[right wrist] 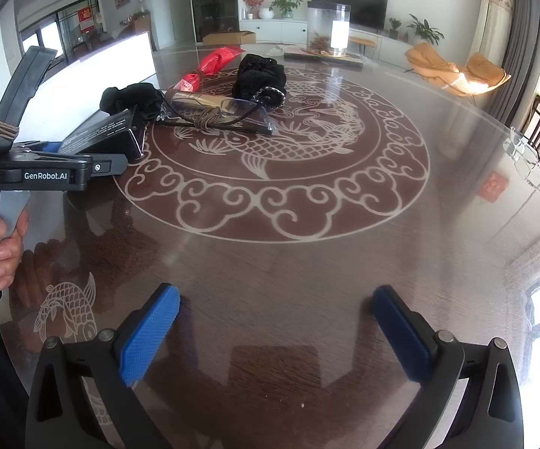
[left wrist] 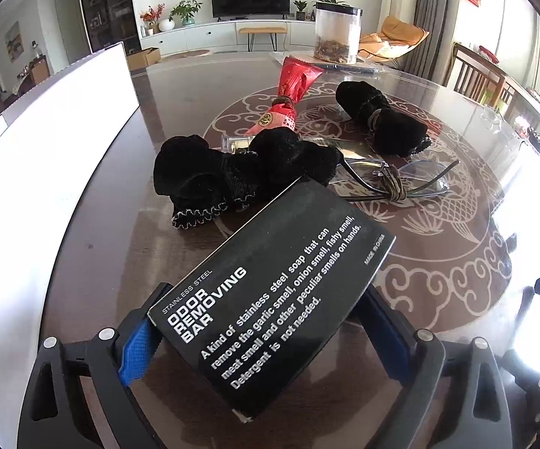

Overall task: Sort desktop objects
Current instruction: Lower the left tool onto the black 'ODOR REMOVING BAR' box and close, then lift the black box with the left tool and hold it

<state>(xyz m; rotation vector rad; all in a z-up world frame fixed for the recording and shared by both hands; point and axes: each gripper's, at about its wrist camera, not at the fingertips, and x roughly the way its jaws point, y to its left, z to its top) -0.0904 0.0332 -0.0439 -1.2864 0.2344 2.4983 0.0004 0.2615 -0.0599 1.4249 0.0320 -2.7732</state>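
Note:
A black box (left wrist: 270, 310) printed "ODOR REMOVING BAR" lies aslant between the blue pads of my left gripper (left wrist: 266, 292), which is shut on it: the left pad meets its near corner and the right pad tip meets its far edge. In the right wrist view the same box (right wrist: 101, 134) shows at the left, tilted over the table. My right gripper (right wrist: 275, 295) stands open above bare tabletop, with nothing between its fingers. Beyond the box lie a black velvet pouch (left wrist: 240, 176), a second black pouch (left wrist: 378, 119), a red packet (left wrist: 288, 93) and folded glasses (left wrist: 393, 179).
The round glass-topped table (right wrist: 288, 262) has a fish pattern. A white panel (left wrist: 45, 142) stands along its left side. A clear jar (left wrist: 337, 33) stands at the far edge. Another pair of glasses (right wrist: 531, 164) lies at the right rim. A person's hand (right wrist: 4, 239) grips the left handle.

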